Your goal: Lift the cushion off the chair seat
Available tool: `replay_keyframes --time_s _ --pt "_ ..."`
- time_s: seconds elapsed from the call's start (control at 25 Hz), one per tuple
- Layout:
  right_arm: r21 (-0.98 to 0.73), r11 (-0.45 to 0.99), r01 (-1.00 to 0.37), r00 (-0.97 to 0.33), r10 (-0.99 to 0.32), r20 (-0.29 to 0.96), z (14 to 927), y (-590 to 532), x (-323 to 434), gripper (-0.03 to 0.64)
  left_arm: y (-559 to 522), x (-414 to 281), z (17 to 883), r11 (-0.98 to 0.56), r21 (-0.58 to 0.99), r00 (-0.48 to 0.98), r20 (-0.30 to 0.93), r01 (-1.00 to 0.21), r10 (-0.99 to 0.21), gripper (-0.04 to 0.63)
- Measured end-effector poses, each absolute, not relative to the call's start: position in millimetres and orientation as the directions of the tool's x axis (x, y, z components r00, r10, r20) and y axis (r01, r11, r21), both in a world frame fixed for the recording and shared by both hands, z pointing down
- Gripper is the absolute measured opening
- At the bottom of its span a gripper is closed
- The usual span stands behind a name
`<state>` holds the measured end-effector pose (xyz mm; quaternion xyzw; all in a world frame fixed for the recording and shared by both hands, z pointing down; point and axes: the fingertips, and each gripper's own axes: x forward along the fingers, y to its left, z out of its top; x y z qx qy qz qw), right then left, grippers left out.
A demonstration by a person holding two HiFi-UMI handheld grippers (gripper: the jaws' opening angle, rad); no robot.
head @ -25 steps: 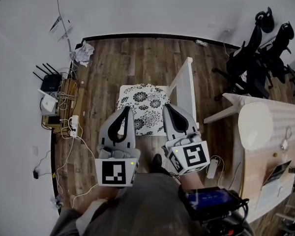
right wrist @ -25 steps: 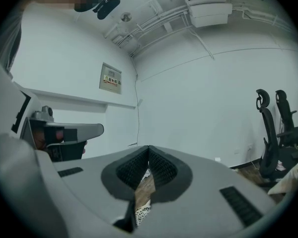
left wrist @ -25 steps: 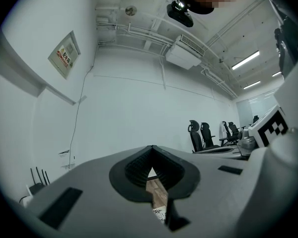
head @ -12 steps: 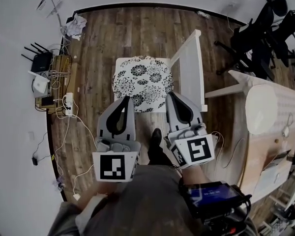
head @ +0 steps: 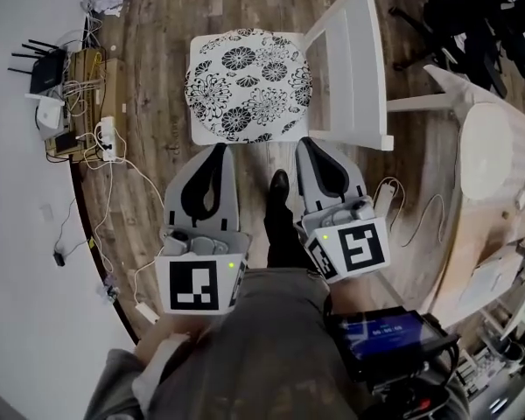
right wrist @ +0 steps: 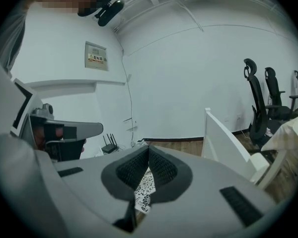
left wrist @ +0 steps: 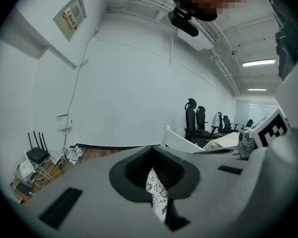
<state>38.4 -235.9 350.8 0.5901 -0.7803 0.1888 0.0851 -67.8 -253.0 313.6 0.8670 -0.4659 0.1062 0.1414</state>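
Observation:
A white cushion with a black flower print [head: 249,86] lies flat on the seat of a white wooden chair [head: 354,68]. My left gripper [head: 219,150] and right gripper [head: 308,143] are side by side just short of the cushion's near edge, touching nothing. Both are shut and hold nothing. In the left gripper view the left gripper's tips [left wrist: 151,148] meet, and a strip of the cushion [left wrist: 156,195] shows through the gap below them. The right gripper view shows the same: the right gripper's tips [right wrist: 148,148] are joined, with the cushion [right wrist: 145,187] ahead.
A router [head: 48,68], power strip [head: 105,134] and loose cables lie on the floor at the left wall. A person's dark shoe [head: 278,189] stands between the grippers. A light wooden table [head: 499,173] is at the right, black office chairs [head: 472,7] behind it.
Both grippers have come down and now sit just below the cushion's near edge instead of overlapping it. The chair looks larger and nearer. Both stayed shut.

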Motion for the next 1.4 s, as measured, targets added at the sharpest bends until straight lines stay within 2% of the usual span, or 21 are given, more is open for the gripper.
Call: replay_keyframes --time_s 0.88,1.4 --pt "-0.185 0.254 -0.949 -0.306 -0.881 0.360 379.9 -228.0 27.1 0.008 -237.4 -65.7 348.7 -0.563 0.139 0.575 0.316 -0.815 -0.754 0.006" --pt "-0.188 0.267 -0.945 -0.322 -0.863 0.391 433.1 -218.6 26.2 0.008 -234.3 -56.3 401.8 -0.579 0.150 0.592 0.334 -0.802 -0.733 0.006"
